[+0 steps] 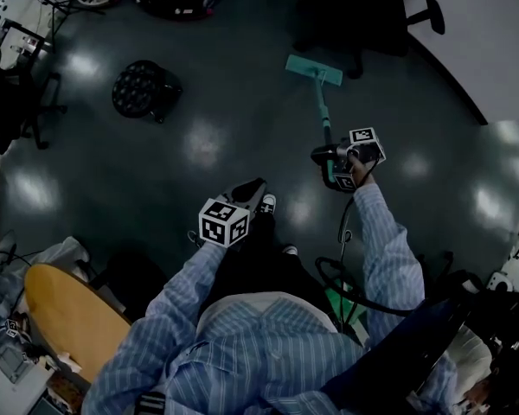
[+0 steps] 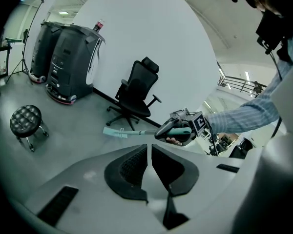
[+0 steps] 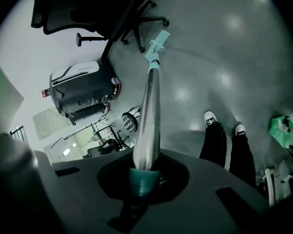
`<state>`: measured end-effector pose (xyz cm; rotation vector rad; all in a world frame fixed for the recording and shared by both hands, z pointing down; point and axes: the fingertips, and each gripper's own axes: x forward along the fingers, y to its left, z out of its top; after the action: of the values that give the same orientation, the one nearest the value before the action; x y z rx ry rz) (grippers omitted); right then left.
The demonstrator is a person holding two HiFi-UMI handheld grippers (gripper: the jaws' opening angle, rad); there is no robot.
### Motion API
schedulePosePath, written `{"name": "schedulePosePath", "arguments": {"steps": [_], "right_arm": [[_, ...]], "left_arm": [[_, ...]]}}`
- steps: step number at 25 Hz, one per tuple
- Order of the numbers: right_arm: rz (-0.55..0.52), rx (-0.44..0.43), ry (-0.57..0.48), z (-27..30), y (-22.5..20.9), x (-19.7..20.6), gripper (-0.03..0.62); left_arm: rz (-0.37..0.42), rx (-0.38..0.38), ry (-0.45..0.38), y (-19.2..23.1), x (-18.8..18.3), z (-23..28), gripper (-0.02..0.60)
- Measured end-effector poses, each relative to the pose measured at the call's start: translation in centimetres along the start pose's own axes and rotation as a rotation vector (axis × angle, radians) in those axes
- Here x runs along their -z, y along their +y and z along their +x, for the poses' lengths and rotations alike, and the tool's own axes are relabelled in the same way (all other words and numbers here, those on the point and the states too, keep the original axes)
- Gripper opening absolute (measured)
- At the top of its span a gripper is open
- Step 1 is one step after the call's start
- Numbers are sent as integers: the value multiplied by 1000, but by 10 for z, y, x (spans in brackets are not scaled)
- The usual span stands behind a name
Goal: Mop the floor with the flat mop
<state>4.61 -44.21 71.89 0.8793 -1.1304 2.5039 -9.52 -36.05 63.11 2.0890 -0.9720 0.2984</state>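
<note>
The right tongs [image 1: 342, 169] pinched the teal grip of the flat mop [image 1: 322, 106], whose head lay flat on the dark floor [image 1: 233, 128] far ahead, near an office chair [image 2: 136, 89]. The left tongs [image 2: 149, 162] were pressed together, empty, nearer the person.

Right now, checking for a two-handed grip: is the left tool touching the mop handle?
Apart. The left gripper view shows the mop handle out beyond the left tool, held only by the right tool.

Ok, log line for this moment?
right gripper: shut on mop handle | left gripper: shut, empty | mop head: on floor
</note>
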Motion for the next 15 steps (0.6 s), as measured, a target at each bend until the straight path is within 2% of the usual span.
{"name": "schedulePosePath", "arguments": {"steps": [6, 15], "right_arm": [[-11, 15, -14, 5, -7, 10, 14], [-20, 15, -1, -7, -58, 57, 14]], "left_arm": [[11, -4, 1, 0, -1, -5, 31], [18, -19, 1, -25, 27, -23, 31]]}}
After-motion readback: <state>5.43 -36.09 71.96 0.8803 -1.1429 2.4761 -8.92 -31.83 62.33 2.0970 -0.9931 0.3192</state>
